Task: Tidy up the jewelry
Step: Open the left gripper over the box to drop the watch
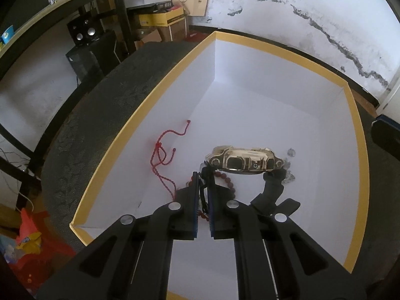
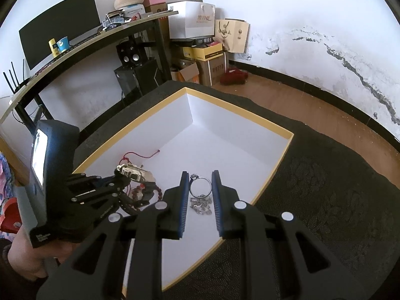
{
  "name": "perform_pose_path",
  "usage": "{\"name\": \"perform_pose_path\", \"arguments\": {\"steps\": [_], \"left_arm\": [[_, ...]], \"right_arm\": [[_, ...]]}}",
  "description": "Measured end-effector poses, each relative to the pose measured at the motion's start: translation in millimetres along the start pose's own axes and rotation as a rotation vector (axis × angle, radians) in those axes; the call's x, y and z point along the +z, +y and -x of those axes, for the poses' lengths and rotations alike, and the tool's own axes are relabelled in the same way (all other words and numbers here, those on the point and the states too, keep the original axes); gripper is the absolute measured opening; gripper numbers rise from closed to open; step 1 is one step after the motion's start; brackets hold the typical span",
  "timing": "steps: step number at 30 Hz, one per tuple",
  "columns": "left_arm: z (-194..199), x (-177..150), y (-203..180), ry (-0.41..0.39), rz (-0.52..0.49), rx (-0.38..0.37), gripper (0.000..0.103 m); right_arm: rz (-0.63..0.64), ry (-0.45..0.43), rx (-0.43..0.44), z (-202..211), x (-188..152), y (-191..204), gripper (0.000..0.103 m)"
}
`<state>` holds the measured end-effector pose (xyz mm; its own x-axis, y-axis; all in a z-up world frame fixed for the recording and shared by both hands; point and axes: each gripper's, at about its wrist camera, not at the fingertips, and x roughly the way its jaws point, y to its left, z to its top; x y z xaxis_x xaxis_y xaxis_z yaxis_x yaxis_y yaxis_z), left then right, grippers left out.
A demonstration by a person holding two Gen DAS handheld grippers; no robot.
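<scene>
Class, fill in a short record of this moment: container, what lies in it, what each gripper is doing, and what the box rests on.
container: open white box with yellow rim
contents: gold watch, red cord, dark red beads, silver ring, silver chain
left gripper: shut on the watch strap
right gripper: open, above the ring
surface: dark patterned cloth

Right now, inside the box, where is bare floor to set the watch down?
Free: the far half of the box, white floor from the far corner to the right wall. Crowded: the near left, where the red cord, bead bracelet and gold watch in the left tongs bunch up, and the silver ring between the open right tongs.
</scene>
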<state>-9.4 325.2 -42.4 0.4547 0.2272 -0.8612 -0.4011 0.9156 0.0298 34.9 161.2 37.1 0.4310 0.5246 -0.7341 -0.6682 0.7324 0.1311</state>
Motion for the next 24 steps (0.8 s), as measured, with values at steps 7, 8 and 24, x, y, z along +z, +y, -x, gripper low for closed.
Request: {"name": "perform_pose_path", "arguments": {"steps": [7,8,24], "left_arm": [[-1,-1,-2,0.002,-0.011,0.003,0.007],[-1,-1,-3,-0.001,-0.013,0.003,0.009],[33,-1,-6,-0.099,-0.033,-0.005,0.089]], "right_arm": [[-0.001,-0.005,0.001,2,1,2,0.019],[-0.002,-0.005,-0.001,2,1,2,0.019],[0.006,0.019,-0.002,-8,2,2,0.019]]}}
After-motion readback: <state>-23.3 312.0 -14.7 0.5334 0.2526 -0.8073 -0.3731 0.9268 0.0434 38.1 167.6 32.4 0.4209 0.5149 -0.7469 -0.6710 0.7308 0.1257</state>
